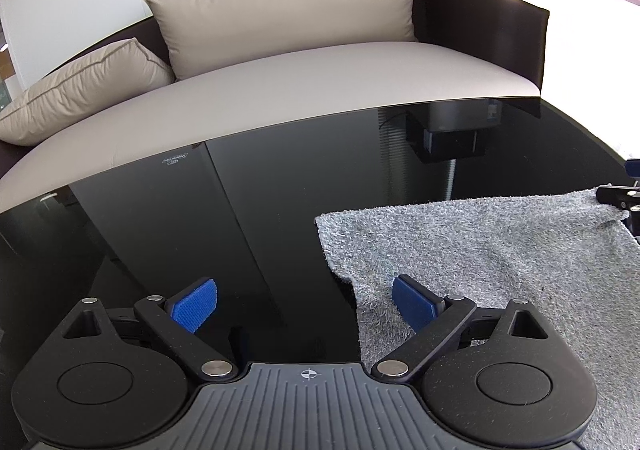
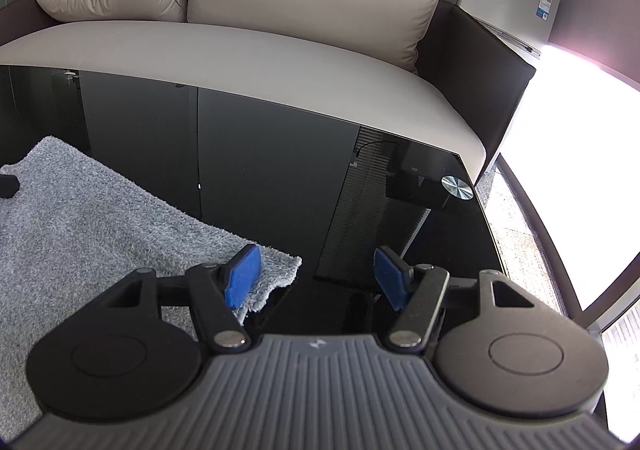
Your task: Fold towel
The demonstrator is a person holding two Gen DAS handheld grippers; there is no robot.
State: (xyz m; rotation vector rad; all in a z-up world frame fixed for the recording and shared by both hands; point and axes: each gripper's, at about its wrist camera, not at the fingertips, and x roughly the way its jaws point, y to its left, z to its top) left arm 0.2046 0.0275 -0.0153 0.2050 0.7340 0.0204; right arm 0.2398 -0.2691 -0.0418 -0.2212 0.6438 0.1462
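Left hand-held gripper open | towel edge under right pad

The left gripper and right gripper look alike: matte black linkage arms, silver round pivot screws, textured blue rectangular pads, ribbed grey housing bearing a small crosshair marking.

A fluffy grey towel lies spread, slightly rumpled, on the black glass table.
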